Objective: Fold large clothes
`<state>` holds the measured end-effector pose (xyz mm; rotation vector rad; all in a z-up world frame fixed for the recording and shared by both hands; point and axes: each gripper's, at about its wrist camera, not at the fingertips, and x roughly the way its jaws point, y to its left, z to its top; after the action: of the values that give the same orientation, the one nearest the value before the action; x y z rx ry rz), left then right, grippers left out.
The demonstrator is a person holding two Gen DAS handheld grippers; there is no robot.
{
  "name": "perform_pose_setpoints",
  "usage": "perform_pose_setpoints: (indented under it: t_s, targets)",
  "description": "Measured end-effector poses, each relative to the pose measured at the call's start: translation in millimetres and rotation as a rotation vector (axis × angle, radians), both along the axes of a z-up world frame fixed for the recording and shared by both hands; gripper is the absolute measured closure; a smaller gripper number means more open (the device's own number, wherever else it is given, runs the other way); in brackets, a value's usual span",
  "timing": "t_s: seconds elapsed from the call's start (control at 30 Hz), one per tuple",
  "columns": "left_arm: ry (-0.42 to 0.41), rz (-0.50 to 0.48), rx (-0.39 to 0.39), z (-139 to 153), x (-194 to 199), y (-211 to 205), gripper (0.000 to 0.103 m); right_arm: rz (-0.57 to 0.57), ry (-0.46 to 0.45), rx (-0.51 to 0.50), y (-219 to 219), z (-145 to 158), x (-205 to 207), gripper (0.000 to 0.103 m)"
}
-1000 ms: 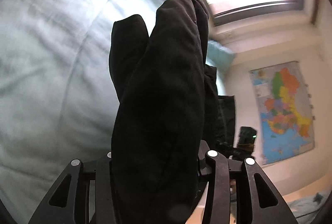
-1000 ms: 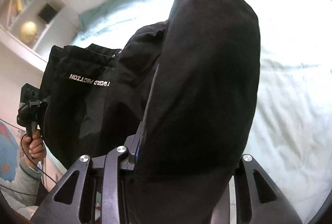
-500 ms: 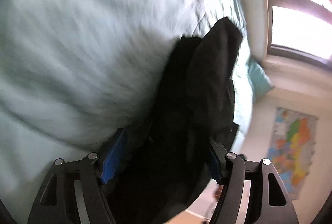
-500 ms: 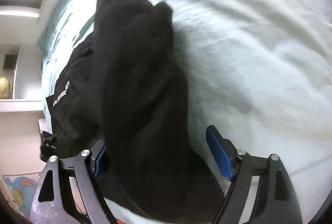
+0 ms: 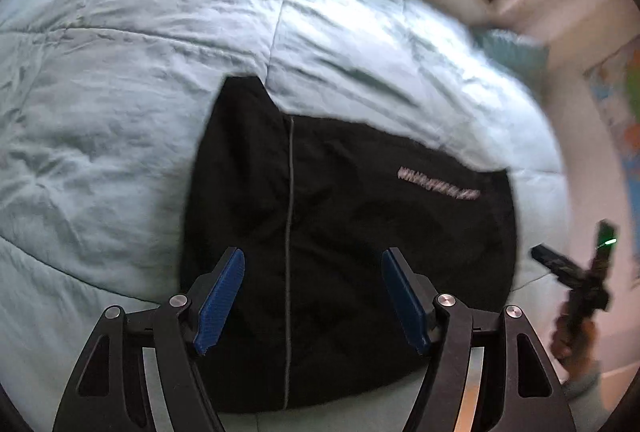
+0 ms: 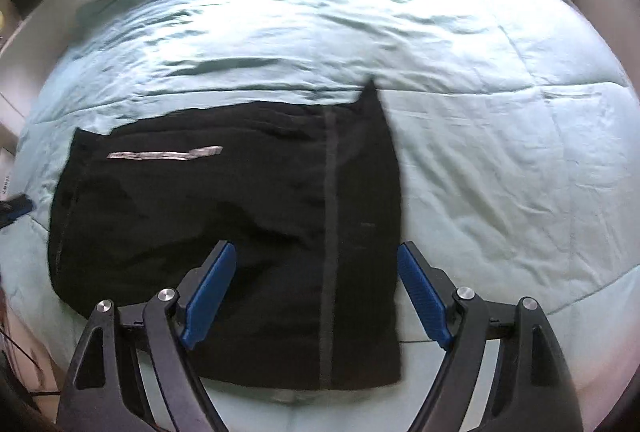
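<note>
While both fingers gape wide, empty | black garment [image 5: 344, 232] flat below them on quilt [image 5: 120, 72]

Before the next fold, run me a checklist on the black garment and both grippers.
1. Left gripper open, nothing between its blue pads: ok.
2. Right gripper open, nothing clamped: ok.
3. Black fabric garment with white lettering lying on the pale green quilted bedspread, released: ok.
4. Garment flat: not ok, one corner pokes out at the far edge and creases show.
5. Edges lined up underneath: cannot tell.
6. Bedspread around garment free of other items: ok.
</note>
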<state>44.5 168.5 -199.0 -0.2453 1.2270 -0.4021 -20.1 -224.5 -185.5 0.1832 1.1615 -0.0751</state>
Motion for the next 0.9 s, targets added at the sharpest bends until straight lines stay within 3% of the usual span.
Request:
perform_pose_setpoints:
  t_s: [0.17, 0.27, 0.47, 0.63, 0.77, 0.9]
  targets:
    - [0.094, 0.022, 0.204, -70, 4, -29, 0.029, -0.020, 0.190, -0.069, 4, -75, -3, 0.015]
    - [0.054, 0.057, 0.185, -76, 7, -28, 0.018, -0.031, 0.218, -0.088, 6, -95, 4, 0.010]
    - [0.106, 0.064, 0.169, -77, 16, -24, 0.009, -0.064, 0.233, -0.070, 1, -90, 8, 0.006]
    - [0.088, 0.011, 0.240, -59, 15, -29, 0.009, -0.122, 0.189, -0.048, 0, -62, -9, 0.007]
    - [-0.047, -0.045, 0.330, -11, -6, -36, 0.009, -0.131, 0.096, -0.115, 11, -11, -30, 0.008]
    - [-0.246, -0.062, 0.386, 64, -36, -42, 0.009, -0.139, -0.022, -0.177, 28, 55, -44, 0.008]
